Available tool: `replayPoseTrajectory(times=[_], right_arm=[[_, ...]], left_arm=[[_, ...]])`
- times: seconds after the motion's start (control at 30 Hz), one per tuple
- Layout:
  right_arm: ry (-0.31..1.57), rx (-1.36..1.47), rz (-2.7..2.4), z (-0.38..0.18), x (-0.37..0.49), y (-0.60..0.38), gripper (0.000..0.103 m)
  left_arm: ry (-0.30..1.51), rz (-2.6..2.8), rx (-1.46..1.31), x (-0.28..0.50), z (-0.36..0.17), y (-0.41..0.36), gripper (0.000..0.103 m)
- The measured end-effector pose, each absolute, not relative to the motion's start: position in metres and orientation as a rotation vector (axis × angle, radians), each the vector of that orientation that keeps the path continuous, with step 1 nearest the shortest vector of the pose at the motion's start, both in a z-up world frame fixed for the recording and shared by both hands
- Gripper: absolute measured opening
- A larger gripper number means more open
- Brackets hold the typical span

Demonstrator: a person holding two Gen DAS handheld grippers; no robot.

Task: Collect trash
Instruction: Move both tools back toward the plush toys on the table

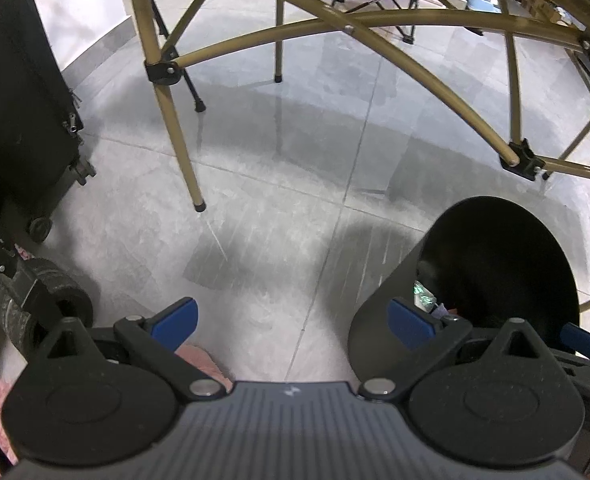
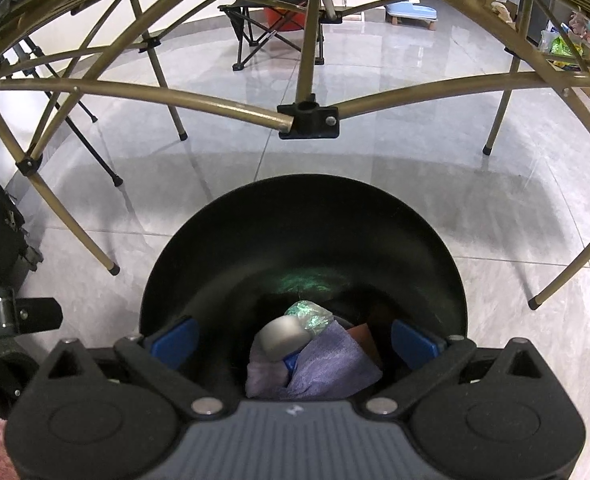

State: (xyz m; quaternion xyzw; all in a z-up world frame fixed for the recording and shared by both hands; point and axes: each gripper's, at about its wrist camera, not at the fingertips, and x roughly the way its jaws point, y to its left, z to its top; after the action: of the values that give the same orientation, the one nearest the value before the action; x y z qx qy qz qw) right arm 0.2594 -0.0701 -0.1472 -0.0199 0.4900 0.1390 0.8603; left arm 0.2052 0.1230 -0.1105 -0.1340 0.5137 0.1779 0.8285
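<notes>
Directly below the right gripper [image 2: 293, 340], whose jaws are spread wide with nothing between them, sits the open black bin [image 2: 303, 216]. At its bottom lies the trash: a lilac cloth [image 2: 327, 368], a grey rounded piece [image 2: 283, 338] and a shiny green wrapper [image 2: 309, 314] (a brown scrap shows beside them). The left gripper [image 1: 293, 320] is likewise wide open and empty, over the grey tiled floor [image 1: 275, 240] just left of the bin. Farther off stand the folding table's gold legs [image 2: 167, 100] and a camp chair [image 2: 271, 12].
</notes>
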Motion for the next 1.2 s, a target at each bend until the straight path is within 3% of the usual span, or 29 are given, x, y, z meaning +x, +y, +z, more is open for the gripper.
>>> replayPoseTrajectory(times=[0.6,1.2], right_arm=[[0.944,-0.014,0.273,-0.119,0.245,-0.094,0.103],[0.653,0.044,0.232,-0.051,0.215,-0.152,0.103]], left_arm=[[0.928,0.302,-0.244,0.188,-0.073,0.095,0.103],[0.724,0.238,-0.225,0.168,-0.023,0.060,0.103]])
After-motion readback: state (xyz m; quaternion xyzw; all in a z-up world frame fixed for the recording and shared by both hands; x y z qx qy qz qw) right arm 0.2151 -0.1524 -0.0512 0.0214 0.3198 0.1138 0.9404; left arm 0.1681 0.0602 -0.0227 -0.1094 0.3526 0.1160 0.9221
